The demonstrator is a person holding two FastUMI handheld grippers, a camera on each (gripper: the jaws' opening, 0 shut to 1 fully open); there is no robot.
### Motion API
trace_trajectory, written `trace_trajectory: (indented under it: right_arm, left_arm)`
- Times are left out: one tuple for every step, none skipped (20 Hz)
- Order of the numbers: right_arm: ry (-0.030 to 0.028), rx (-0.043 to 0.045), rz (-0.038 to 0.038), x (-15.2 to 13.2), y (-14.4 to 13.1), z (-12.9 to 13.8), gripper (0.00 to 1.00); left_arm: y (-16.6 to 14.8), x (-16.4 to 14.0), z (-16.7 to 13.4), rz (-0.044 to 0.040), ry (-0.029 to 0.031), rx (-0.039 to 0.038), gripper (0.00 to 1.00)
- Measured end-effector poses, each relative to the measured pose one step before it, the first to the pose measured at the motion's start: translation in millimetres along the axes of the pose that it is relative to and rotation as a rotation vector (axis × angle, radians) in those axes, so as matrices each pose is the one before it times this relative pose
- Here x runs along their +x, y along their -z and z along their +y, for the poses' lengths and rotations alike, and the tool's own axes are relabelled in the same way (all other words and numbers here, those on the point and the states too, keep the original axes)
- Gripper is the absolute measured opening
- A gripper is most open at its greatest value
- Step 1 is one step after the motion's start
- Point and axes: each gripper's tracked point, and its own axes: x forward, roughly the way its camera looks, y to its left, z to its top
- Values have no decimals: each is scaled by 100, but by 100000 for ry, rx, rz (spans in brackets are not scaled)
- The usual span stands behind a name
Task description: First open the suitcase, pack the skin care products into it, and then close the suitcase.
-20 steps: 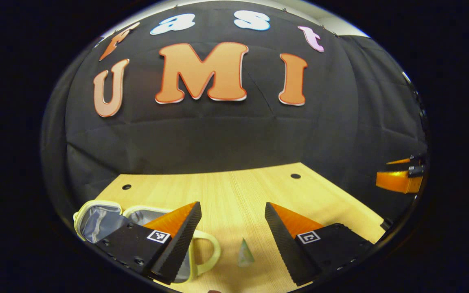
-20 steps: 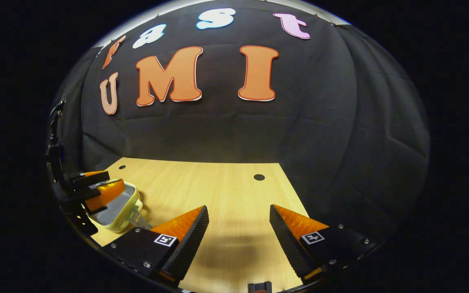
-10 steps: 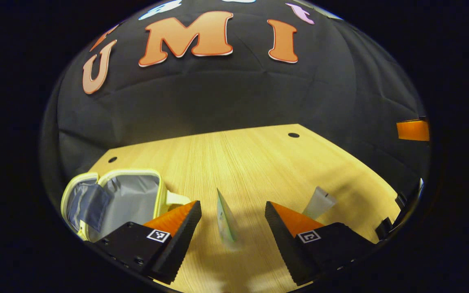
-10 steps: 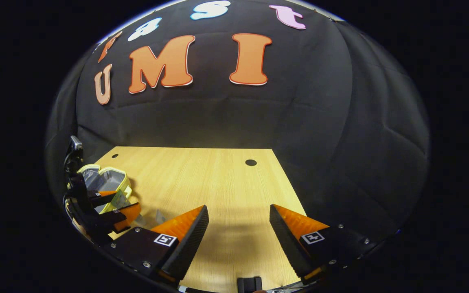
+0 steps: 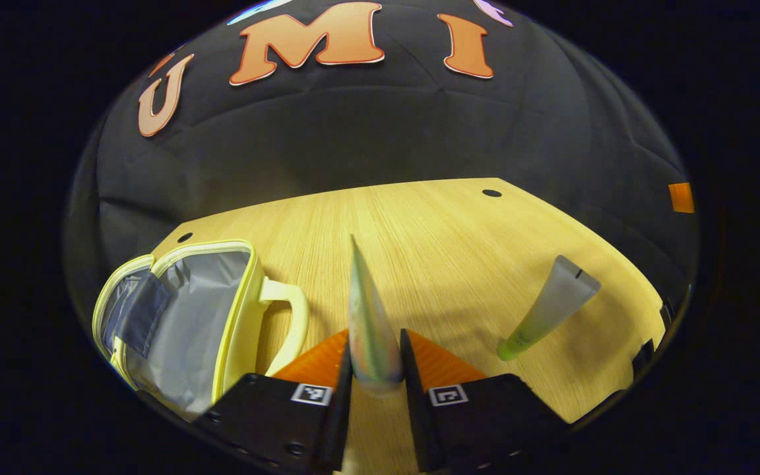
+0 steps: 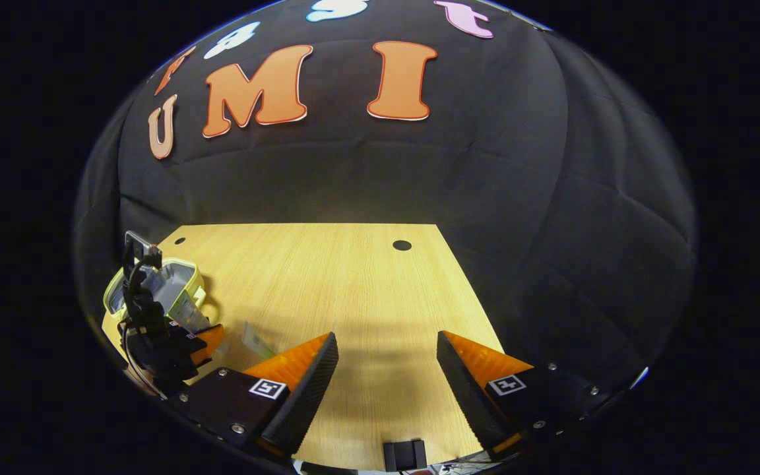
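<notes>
In the left gripper view my left gripper [image 5: 375, 349] is shut on a pale green skin care tube [image 5: 365, 310], whose flat end points away from me over the wooden table [image 5: 433, 224]. The small yellow suitcase [image 5: 185, 316] lies open to its left, showing grey lining and a handle. A second tube [image 5: 547, 308] lies on the table to the right. In the right gripper view my right gripper [image 6: 386, 386] is open over bare table with nothing between its fingers. Far left there, the left gripper [image 6: 179, 343] is beside the suitcase [image 6: 156, 290], with the second tube [image 6: 258, 342] lying near it.
The table has round holes near its back corners [image 6: 402, 245]. Black cloth walls close off the back and sides. The table's right edge [image 6: 479, 310] runs close to my right gripper. A small black block [image 6: 404, 454] sits at the table's near edge.
My left gripper has gone from open to shut on the green tube and moved closer to it. The second tube now shows fully. The right gripper has barely moved.
</notes>
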Motion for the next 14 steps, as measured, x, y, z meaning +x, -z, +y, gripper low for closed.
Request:
trace_trajectory:
  right_arm:
    - [-301,108,-29,-11,18,307,95]
    - [-779,383,-423,0,-104,394,95]
    - [-1495,418,-485,41,-116,639,95]
    - [-1719,588,-542,72,-220,850,96]
    - [-2286,740,-196,84,-75,920,95]
    - [-2848,875,-682,219,-341,1133,96]
    - [-2754,906,-901,335,-334,1095,96]
    - [-2936,605,-438,438,-303,1262,96]
    - [-3149,234,-144,462,48,1159,96]
    - [-4599,-385,637,480,186,1479,96]
    - [-3697,-815,187,515,166,1401,96]
    - [-2440,-1482,39,504,243,680,96]
    - [-2513,-2090,257,627,368,881,96]
    - [-1531,-2272,857,591,397,527,96]
  left_arm:
    - [-39,-231,-190,1294,1033,-349,35]
    - [183,-252,-189,1581,1789,-634,36]
    - [-278,-290,-181,752,1275,-654,36]
    - [-209,-493,24,680,791,-581,36]
    - [-263,-656,25,1013,706,-233,36]
    - [-279,-757,152,717,513,-271,35]
    - [-314,-770,202,806,221,-421,36]
    - [-169,-961,264,1031,268,-856,36]
    - [-167,-995,247,1084,111,-899,36]
    - [-234,-999,422,274,112,-569,36]
    - [-311,-1026,360,165,-153,206,36]
    - [-170,-1084,545,54,-670,864,35]
    - [-311,-1039,746,6,-966,870,35]
    - [-201,-975,764,-374,-1155,137,35]
